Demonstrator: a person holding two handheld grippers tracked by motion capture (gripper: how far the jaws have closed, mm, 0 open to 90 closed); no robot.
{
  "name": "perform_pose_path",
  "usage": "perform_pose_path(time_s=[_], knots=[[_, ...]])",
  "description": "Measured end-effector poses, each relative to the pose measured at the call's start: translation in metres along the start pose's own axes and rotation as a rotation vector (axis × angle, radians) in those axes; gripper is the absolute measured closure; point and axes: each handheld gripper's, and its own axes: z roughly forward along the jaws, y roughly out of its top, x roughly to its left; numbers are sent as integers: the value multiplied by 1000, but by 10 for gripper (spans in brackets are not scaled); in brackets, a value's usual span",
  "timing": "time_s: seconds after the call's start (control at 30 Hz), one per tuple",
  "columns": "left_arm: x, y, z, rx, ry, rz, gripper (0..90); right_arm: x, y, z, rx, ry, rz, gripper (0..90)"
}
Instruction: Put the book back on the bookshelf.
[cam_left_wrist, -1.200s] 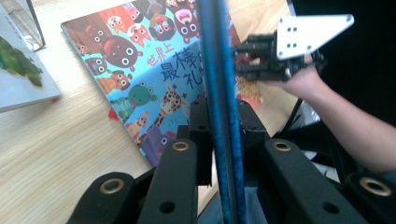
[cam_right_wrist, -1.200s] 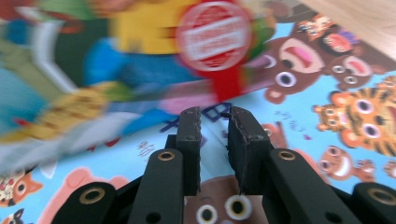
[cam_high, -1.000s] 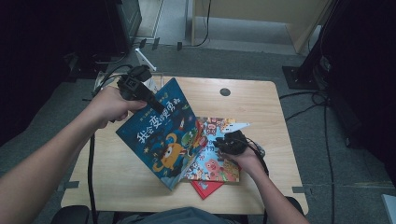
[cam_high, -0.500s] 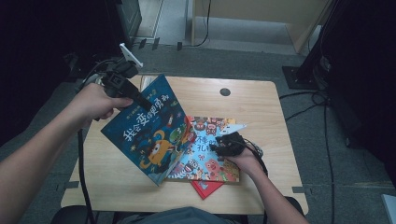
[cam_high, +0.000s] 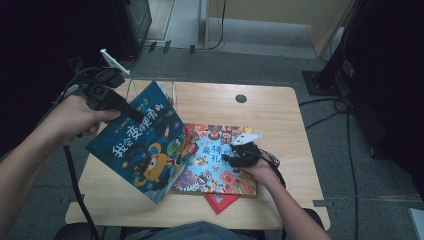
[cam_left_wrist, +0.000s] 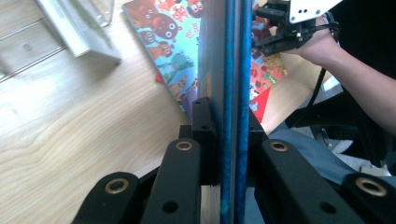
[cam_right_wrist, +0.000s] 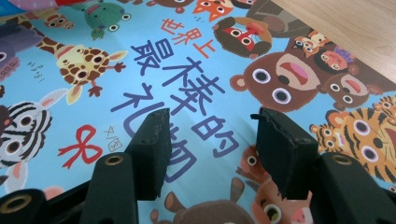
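Observation:
My left gripper (cam_high: 134, 113) is shut on the top edge of a dark blue picture book (cam_high: 145, 145), held tilted with its lower corner near the table. In the left gripper view the jaws (cam_left_wrist: 227, 126) clamp the dark blue picture book (cam_left_wrist: 229, 56) edge-on. A light blue animal picture book (cam_high: 215, 165) lies flat on the table, over a red book (cam_high: 220, 201). My right gripper (cam_high: 236, 155) rests low over its right part. Its jaws (cam_right_wrist: 212, 135) have just been opening and stand apart above the light blue cover (cam_right_wrist: 187, 70), with nothing between them.
A clear plastic book stand (cam_high: 152, 87) stands at the back left of the wooden table (cam_high: 270, 115), seen as the clear plastic book stand (cam_left_wrist: 79, 28) in the left gripper view. A round cable hole (cam_high: 241, 98) sits near the far edge. The person's lap is below the front edge.
My left hand has carried the dark blue book leftward and a little up, uncovering more of the light blue book. The right gripper's jaws have spread apart; that hand stayed in place.

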Motion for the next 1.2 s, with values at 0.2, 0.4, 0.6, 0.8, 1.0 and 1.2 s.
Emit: perform_pose_path(time_s=[0.2,0.4,0.6,0.8,1.0,1.2], knots=[[12,-19,-11,-36,9,-40,833,-2,2,5,-13,-6,7,404],[24,-39,-21,-42,21,-83,834,-4,4,9,-30,-11,9,395],[37,-58,-31,-65,32,-131,833,-5,6,11,-32,-7,5,392],[46,-72,-37,-82,37,-154,833,-5,5,11,-33,-7,8,392],[56,-86,-42,-94,44,-189,833,-4,5,11,-35,-8,11,393],[63,-97,-46,-94,54,-213,832,-4,5,11,-36,-8,10,392]])
